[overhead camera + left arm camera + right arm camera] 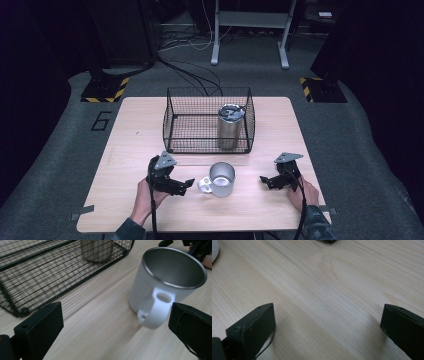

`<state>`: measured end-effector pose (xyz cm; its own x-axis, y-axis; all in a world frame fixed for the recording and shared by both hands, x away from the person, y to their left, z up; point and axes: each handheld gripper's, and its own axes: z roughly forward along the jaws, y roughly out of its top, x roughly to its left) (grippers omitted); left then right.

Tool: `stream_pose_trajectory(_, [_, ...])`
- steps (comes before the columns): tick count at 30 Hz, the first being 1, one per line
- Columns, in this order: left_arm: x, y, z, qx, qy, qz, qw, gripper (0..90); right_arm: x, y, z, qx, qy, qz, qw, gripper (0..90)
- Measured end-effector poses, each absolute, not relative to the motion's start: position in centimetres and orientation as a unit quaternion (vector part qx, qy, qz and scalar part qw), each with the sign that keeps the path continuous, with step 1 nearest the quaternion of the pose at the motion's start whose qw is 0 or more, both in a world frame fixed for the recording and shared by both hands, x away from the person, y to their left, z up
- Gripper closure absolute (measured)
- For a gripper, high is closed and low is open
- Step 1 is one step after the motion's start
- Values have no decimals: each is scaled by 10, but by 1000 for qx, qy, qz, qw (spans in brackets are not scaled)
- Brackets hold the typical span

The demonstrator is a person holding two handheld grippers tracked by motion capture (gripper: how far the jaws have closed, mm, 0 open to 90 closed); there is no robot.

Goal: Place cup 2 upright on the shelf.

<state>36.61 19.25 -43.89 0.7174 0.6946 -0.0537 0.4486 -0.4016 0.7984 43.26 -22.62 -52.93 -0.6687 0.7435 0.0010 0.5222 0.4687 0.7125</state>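
Observation:
A white steel mug (221, 179) stands upright on the wooden table (125, 150), its handle pointing left toward my left gripper (186, 184). In the left gripper view the mug (165, 282) is close ahead, handle (155, 312) facing me, and my left gripper (117, 327) is open with nothing between its jaws. My right gripper (264, 181) rests to the mug's right, apart from it; in its own view my right gripper (328, 327) is open over bare wood. A lidded steel tumbler (230, 126) stands upright inside the black wire basket (172, 127) behind the mug.
The wire basket (37, 277) takes up the table's middle rear. Bare wood lies on both sides of it and along the front edge. Cables and a desk frame (250, 30) lie on the floor beyond the table.

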Motion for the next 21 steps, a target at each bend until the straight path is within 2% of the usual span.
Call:
stream_pose_trajectory(9, [368,152,-433,843,301,129,426,0,433,-227,-529,373,844,352,159,0])
stream_pose_trajectory(21, [372,117,-435,849,276,115,435,0,433,-227,-529,374,843,352,159,0])
